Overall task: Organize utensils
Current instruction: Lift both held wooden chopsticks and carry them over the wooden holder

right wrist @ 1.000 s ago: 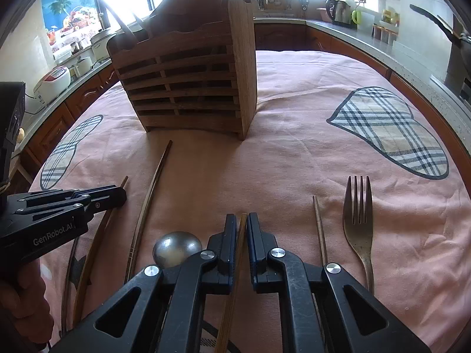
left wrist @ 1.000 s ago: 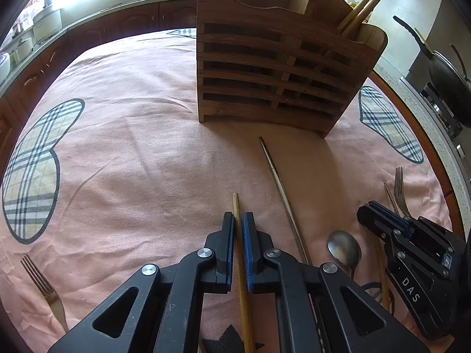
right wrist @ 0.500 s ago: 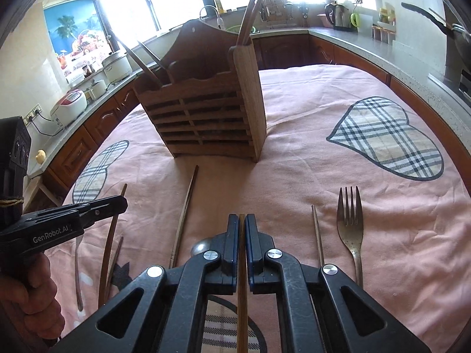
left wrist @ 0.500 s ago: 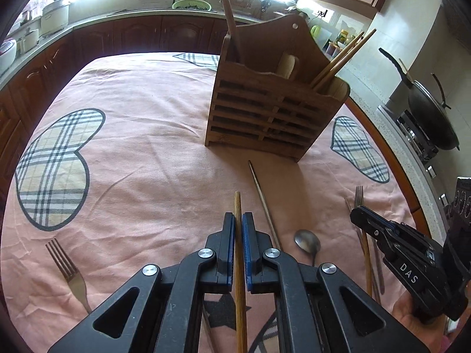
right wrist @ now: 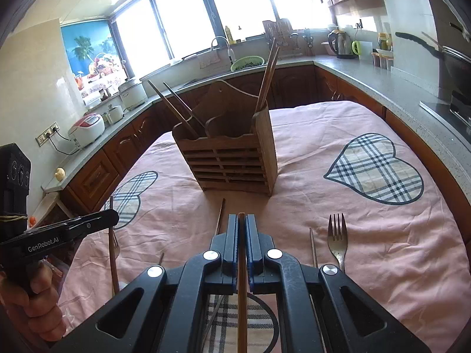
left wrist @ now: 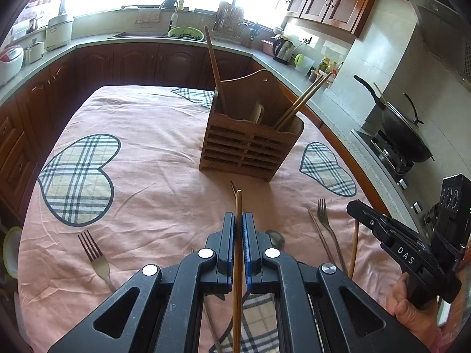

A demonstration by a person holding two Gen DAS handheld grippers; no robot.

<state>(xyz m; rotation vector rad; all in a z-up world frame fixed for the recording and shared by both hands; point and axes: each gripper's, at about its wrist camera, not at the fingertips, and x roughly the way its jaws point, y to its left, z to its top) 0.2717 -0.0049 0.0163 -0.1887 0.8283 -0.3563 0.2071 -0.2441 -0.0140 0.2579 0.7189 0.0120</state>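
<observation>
A slatted wooden utensil holder (left wrist: 250, 144) (right wrist: 232, 158) stands mid-table with chopsticks in it. My left gripper (left wrist: 238, 220) is shut on a wooden chopstick (left wrist: 238, 253), held above the cloth. My right gripper (right wrist: 242, 220) is shut on another wooden chopstick (right wrist: 242, 264), also raised. Each gripper shows in the other's view: the right gripper (left wrist: 357, 206) at the right side, the left gripper (right wrist: 113, 216) at the left side. A dark chopstick (right wrist: 220, 216), a spoon (left wrist: 275, 236) and forks (left wrist: 95, 254) (right wrist: 337, 239) lie on the cloth.
The table has a pink cloth with plaid hearts (left wrist: 141, 176) (right wrist: 382, 235). Another thin stick (right wrist: 312, 245) lies beside the right fork. A wok on a stove (left wrist: 403, 135) is at the right. Kitchen counters with appliances (right wrist: 88, 129) surround the table.
Both grippers have risen from the cloth, each lifting its chopstick and pulling back from the holder. The holder now looks smaller and farther away.
</observation>
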